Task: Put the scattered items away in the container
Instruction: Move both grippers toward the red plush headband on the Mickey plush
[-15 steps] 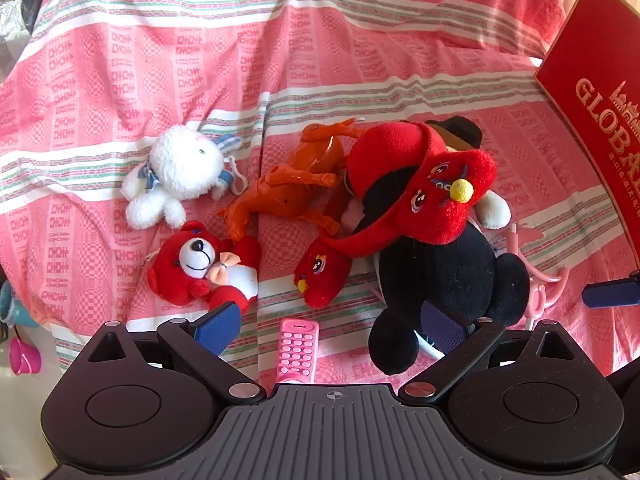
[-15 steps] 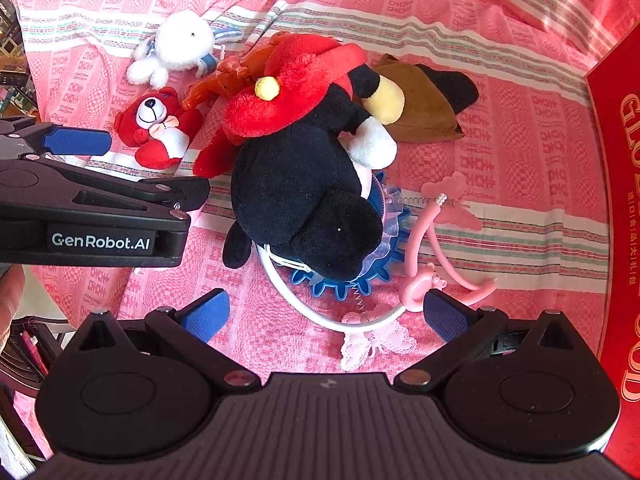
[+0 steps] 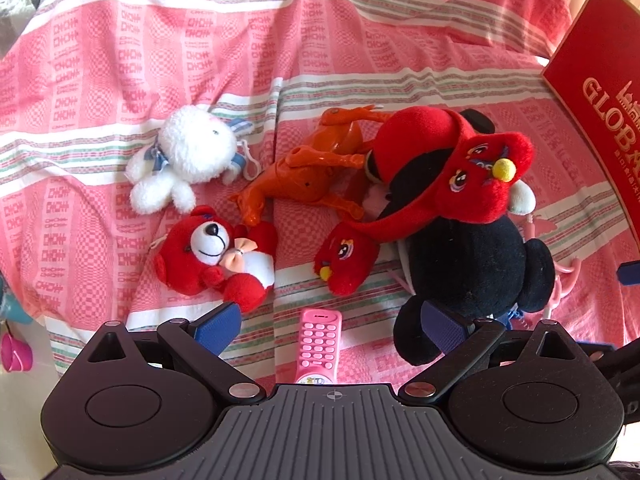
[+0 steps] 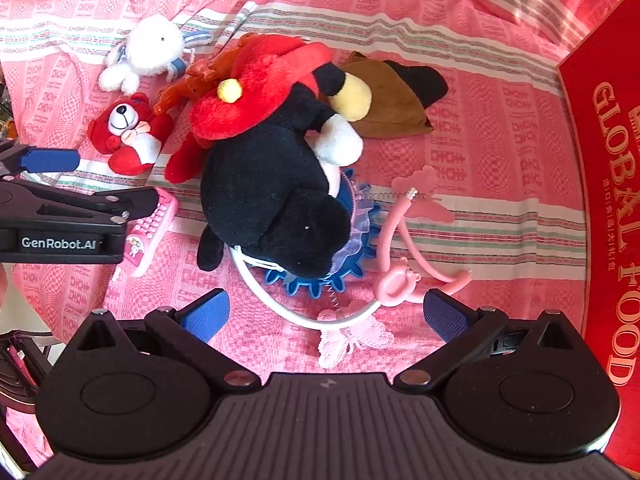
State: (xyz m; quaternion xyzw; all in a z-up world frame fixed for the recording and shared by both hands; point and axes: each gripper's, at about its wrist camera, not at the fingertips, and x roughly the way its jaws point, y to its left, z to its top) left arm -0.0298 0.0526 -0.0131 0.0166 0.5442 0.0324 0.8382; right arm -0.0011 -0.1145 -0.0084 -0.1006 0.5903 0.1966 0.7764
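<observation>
Toys lie scattered on a pink striped cloth. A white plush bunny [image 3: 188, 156], a red bear [image 3: 216, 256], an orange plastic horse [image 3: 316, 168], a pink toy phone [image 3: 318, 346] and a black plush with a red hat [image 3: 468, 216] show in the left wrist view. My left gripper [image 3: 332, 326] is open, just above the phone. My right gripper [image 4: 324, 312] is open and empty above a white hoop [image 4: 280, 300], a blue gear [image 4: 320, 276] and a pink headband [image 4: 400, 256]. The red box [image 4: 604, 200] stands at the right.
A brown and black cloth hat [image 4: 392, 96] lies behind the black plush [image 4: 272, 192]. A pink lace butterfly [image 4: 352, 338] lies near the right gripper. The left gripper's body [image 4: 68, 216] reaches in from the left. A small pink cup [image 3: 14, 354] hangs off the bed's left edge.
The left gripper has moved forward a little over the phone. The right gripper has shifted slightly, and the phone now shows in its view.
</observation>
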